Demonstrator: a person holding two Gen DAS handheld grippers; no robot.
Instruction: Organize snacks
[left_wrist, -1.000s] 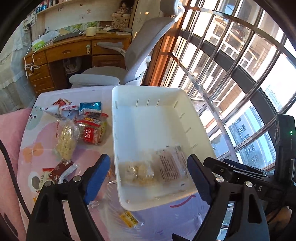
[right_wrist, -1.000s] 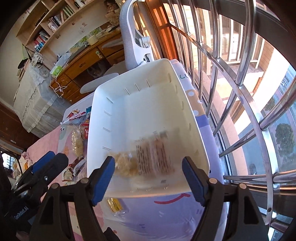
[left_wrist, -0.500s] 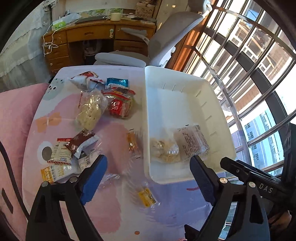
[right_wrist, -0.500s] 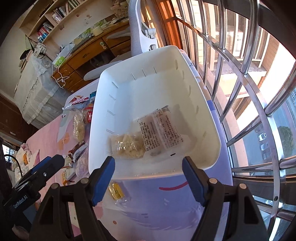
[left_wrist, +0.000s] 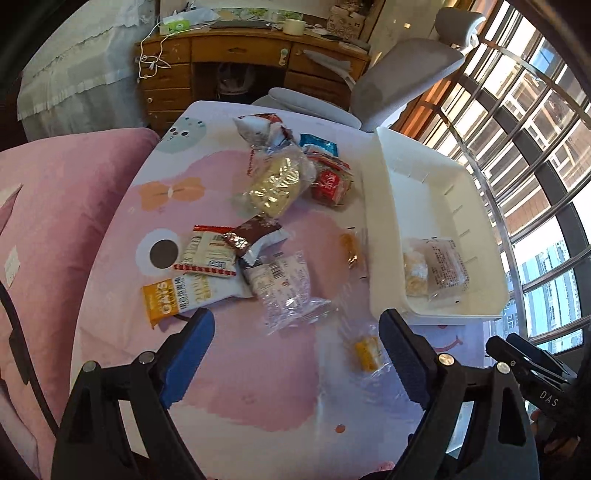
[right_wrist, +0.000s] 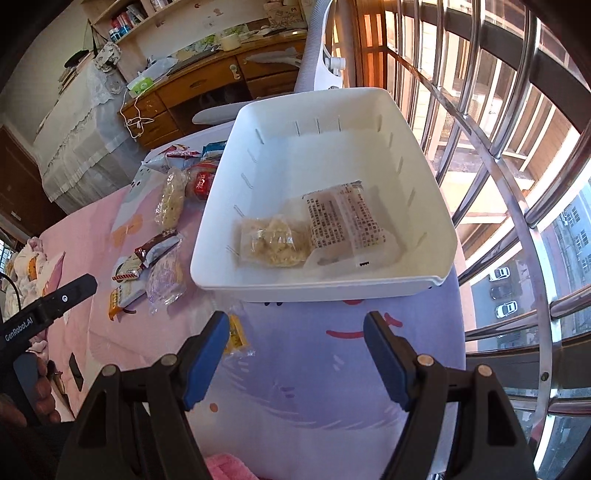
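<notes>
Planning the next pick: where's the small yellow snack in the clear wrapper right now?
The small yellow snack lies on the table, outside the white bin by its near left corner, just inside the left gripper's right finger; in the right view it sits behind the left finger.

Yellow snack (right_wrist: 236, 338) partly behind finger

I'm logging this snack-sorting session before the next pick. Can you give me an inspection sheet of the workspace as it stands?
Surface: table under a pink and lilac cartoon-print cloth.
Job's things: white plastic bin holds one clear packet of pale snacks with a printed label; about ten packets lie loose on the cloth, among them an orange-ended oat packet, a brown wrapper and a small yellow sweet in clear wrap.
Clutter: nothing seen beyond the snacks.
Grippers: left tool open, holding nothing; right tool open, holding nothing.
Cables: black cable at the left edge.
Surroundings: grey office chair, wooden desk, barred window.
</notes>
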